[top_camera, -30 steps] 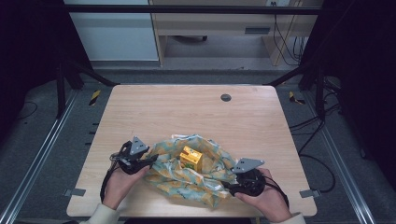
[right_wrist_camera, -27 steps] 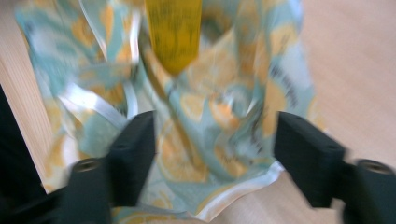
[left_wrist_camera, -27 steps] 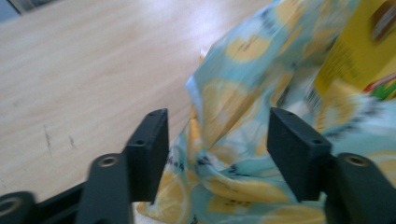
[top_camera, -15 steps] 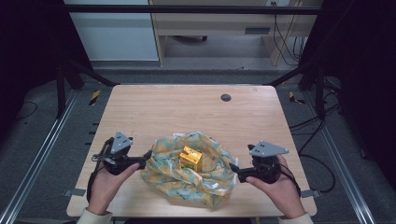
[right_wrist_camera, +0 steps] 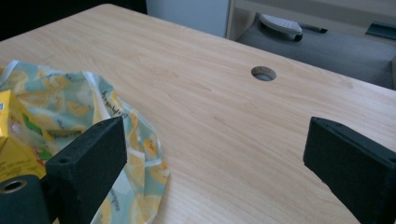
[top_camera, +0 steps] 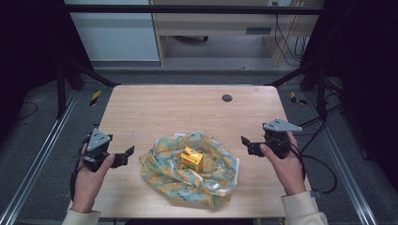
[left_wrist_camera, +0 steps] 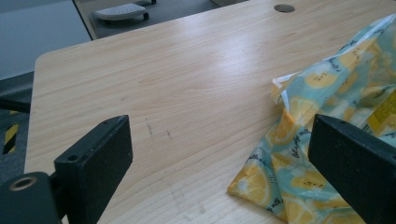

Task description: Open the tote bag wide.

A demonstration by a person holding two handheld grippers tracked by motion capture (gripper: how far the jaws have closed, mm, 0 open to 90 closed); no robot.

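Observation:
A crumpled cloth (top_camera: 192, 173) printed with lemons on pale green lies at the table's near middle. A small yellow carton (top_camera: 192, 158) stands on it. My left gripper (top_camera: 126, 154) is off the cloth's left side, open, with nothing between its jaws. My right gripper (top_camera: 248, 144) hangs open off the cloth's right side, apart from it. In the left gripper view the cloth (left_wrist_camera: 327, 116) spreads behind the right jaw, and the gripper (left_wrist_camera: 219, 172) holds nothing. The right gripper view shows the cloth (right_wrist_camera: 70, 107) and carton (right_wrist_camera: 11, 135) at its left, with the gripper (right_wrist_camera: 215, 163) over bare wood.
The light wooden table (top_camera: 178, 112) has a round cable hole (top_camera: 227, 98) near its far edge. Dark frame posts stand at both far corners, and cables trail at the right side. A cabinet stands on the floor beyond the table.
Both grippers have let go of the cloth and drawn outward, left to the left, right to the right and farther back. The cloth has settled lower around the carton.

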